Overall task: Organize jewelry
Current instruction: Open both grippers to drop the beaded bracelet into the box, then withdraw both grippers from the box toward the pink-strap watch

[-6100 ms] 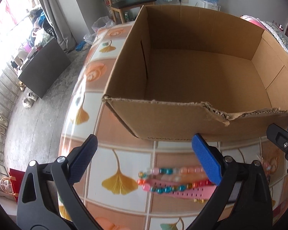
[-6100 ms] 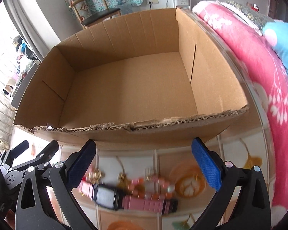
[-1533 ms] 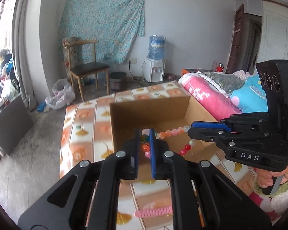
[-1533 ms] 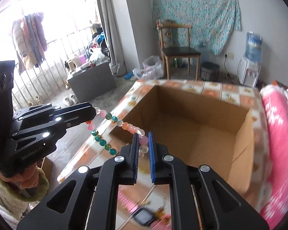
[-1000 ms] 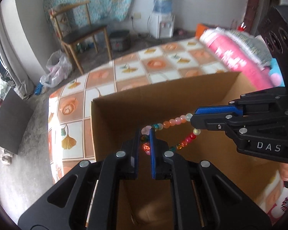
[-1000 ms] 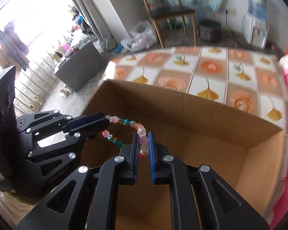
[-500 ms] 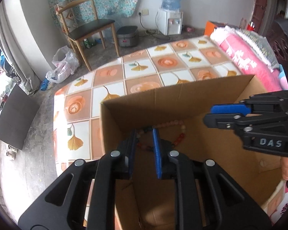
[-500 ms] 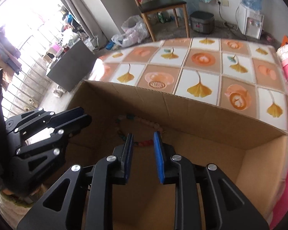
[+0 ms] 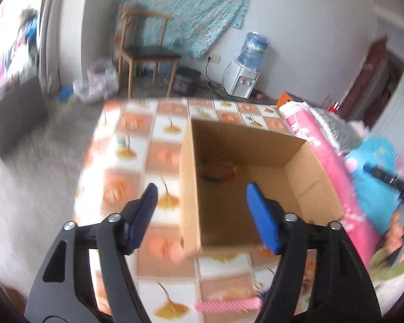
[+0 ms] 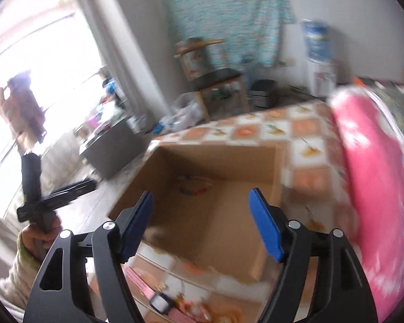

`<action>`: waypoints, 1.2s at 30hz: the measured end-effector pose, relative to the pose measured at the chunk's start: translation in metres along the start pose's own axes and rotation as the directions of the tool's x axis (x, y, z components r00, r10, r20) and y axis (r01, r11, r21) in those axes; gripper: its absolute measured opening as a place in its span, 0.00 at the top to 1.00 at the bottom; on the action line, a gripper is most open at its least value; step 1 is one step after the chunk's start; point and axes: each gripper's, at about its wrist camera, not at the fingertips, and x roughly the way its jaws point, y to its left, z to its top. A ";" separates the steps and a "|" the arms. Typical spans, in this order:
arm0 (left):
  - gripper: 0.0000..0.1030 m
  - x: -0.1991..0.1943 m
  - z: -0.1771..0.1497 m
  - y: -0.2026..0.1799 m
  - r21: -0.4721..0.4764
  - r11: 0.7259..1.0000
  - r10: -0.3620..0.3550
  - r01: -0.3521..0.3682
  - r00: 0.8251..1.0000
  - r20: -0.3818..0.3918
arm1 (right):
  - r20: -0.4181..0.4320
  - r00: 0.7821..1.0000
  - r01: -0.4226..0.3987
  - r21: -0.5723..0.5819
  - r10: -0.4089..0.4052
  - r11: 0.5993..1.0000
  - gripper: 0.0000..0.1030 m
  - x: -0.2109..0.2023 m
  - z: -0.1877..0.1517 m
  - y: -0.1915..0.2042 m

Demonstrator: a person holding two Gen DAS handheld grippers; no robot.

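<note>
The bench [image 9: 126,145], covered in a tiled leaf-print cloth, carries an open cardboard box [image 9: 304,188] beside a pink blanket [image 9: 334,167]. On the box floor, near a far corner, the beaded necklace [image 9: 218,173] is seen lying loose in a flattened loop; blur hides its details. In front of the box, 1 pink watch [image 10: 159,300] and a pink strap [image 9: 226,304] lie on the bench, the strap's long axis running left to right in the left wrist view.

The left tongs [image 9: 202,215] and the right tongs [image 10: 200,220] are both opening, with nothing between the pads.

The watch is judged light, with a stiff case and a soft, flexible band; it is probably best taken across the band beside the case. Small gold pieces near it cannot be made out.
</note>
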 end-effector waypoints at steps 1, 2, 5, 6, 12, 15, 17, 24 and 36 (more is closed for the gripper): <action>0.32 0.008 -0.008 0.007 -0.048 0.999 -0.025 0.024 0.999 -0.035 | -0.018 1.000 0.018 0.048 -0.017 0.999 0.30 0.001 -0.011 -0.013; 0.32 0.016 -0.014 0.012 -0.085 0.996 -0.037 0.032 0.998 -0.060 | -0.045 0.999 0.029 0.098 -0.024 0.995 0.30 0.005 -0.021 -0.025; 0.32 0.037 -0.031 0.022 -0.194 0.976 -0.121 0.098 0.987 -0.110 | -0.110 0.993 0.056 0.207 -0.034 0.977 0.30 0.025 -0.044 -0.054; 0.32 0.043 -0.036 0.024 -0.226 0.966 -0.154 0.125 0.981 -0.116 | -0.122 0.992 0.053 0.227 -0.025 0.972 0.30 0.029 -0.048 -0.059; 0.33 0.049 -0.050 0.016 -0.265 0.948 -0.211 0.177 0.972 -0.105 | -0.171 0.979 -0.048 0.338 0.111 0.940 0.44 0.054 -0.070 -0.075; 0.33 0.044 -0.052 0.014 -0.257 0.951 -0.202 0.171 0.974 -0.100 | -0.184 0.976 -0.053 0.334 0.120 0.941 0.47 0.056 -0.072 -0.070; 0.33 0.041 -0.054 0.013 -0.244 0.955 -0.195 0.165 0.976 -0.100 | -0.188 0.976 -0.041 0.326 0.107 0.945 0.49 0.054 -0.074 -0.067; 0.37 0.039 -0.070 -0.006 -0.247 0.916 -0.357 0.316 0.922 -0.146 | -0.204 0.959 -0.119 0.349 0.199 0.930 0.57 0.045 -0.089 -0.056; 0.28 -0.007 -0.043 0.019 -0.174 0.977 -0.097 0.121 0.985 0.140 | -0.152 0.986 -0.012 0.311 0.062 0.950 0.36 0.029 -0.083 -0.053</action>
